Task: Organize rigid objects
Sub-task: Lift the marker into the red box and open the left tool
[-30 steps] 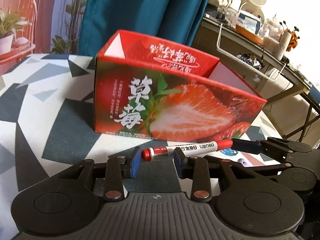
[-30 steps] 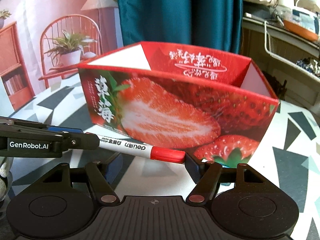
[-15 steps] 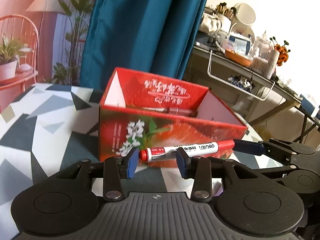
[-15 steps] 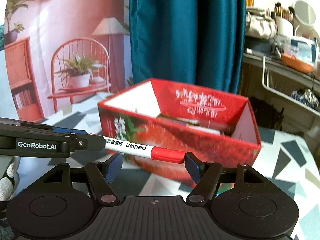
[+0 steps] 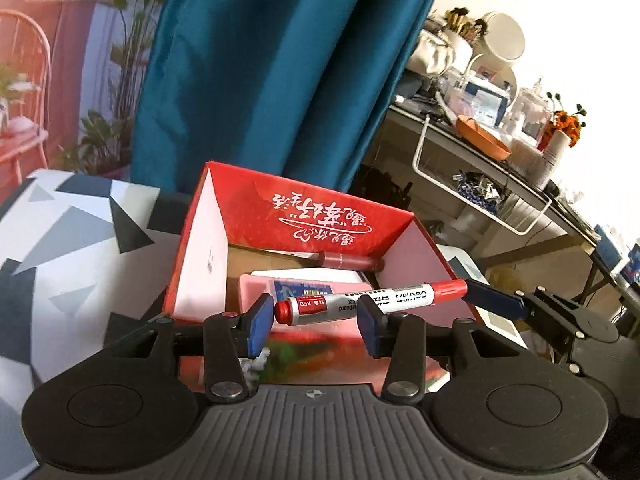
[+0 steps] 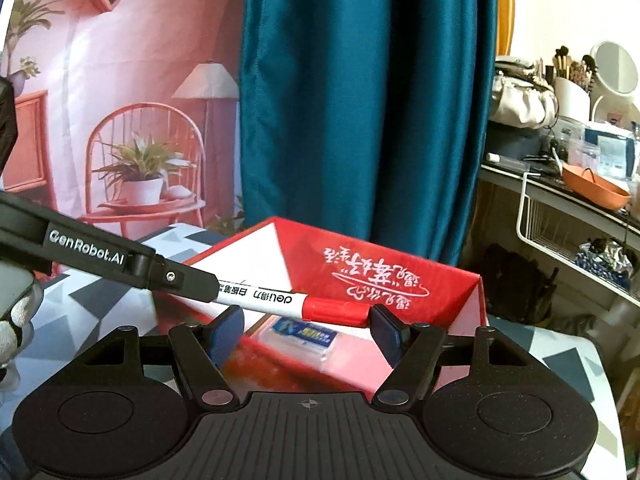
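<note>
I hold the marker (image 5: 372,300) over the red box (image 5: 320,216), already partly filled; left gripper (image 5: 316,322) fingers are opening around it, right gripper (image 6: 306,330) fingers apart.

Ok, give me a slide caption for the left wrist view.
Red marker bridging left claw, jaws opening, and right claw, above the open strawberry box.

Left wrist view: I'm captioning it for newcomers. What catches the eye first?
The red marker, hanging nearly level over the open red box at centre. Inside the box lie a pink case and a dark red tube; a teal curtain hangs behind.
</note>
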A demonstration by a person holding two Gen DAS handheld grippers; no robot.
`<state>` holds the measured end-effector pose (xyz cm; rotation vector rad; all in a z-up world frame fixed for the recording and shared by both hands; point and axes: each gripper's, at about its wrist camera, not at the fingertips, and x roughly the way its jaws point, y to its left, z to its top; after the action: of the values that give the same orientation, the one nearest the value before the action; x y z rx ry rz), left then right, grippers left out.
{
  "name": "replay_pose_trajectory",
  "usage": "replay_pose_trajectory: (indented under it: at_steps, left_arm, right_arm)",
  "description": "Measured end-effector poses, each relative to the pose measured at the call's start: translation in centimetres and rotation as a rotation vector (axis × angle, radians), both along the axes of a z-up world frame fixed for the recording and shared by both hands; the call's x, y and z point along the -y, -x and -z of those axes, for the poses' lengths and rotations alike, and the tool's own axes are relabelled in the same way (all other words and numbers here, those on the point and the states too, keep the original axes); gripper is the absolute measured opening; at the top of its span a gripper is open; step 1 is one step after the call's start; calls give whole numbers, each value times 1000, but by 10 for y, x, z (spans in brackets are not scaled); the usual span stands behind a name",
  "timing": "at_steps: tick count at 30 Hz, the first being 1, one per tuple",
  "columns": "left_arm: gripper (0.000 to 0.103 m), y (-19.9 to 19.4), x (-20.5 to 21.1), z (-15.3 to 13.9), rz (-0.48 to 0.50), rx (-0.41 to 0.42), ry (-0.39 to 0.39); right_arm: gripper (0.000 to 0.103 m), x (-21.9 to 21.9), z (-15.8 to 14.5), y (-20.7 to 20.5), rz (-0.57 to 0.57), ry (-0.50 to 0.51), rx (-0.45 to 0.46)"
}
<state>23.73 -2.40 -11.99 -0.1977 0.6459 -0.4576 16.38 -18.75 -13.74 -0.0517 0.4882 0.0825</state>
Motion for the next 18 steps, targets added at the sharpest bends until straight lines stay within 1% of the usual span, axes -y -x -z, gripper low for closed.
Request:
replay_pose_trajectory:
  at_steps: [5, 9, 10, 11, 15, 17, 18]
  left_arm:
    - [57, -33, 12, 11, 8, -47, -20]
    - [66, -58, 20, 20, 3, -105, -28]
    - [69, -64, 22, 22, -1, -117, -30]
    - [74, -71, 23, 22, -2, -125, -26]
    - [82, -95, 27, 28, -5, -158, 10]
    - [89, -107, 28, 33, -7, -178, 35]
    - [91, -112, 28, 35, -12, -187, 50]
  right_arm:
    - [67, 11, 19, -35, 1, 20, -64]
    - [67, 21, 33, -61, 8, -19, -121]
    - [67, 24, 34, -68, 10, -33, -139]
    - [68, 26, 36, -75, 8, -43, -157]
    - [72, 32, 38, -101, -7, -37, -212]
    - [72, 35, 40, -112, -5, -37, -249]
    - [74, 36, 41, -118, 1, -39, -264]
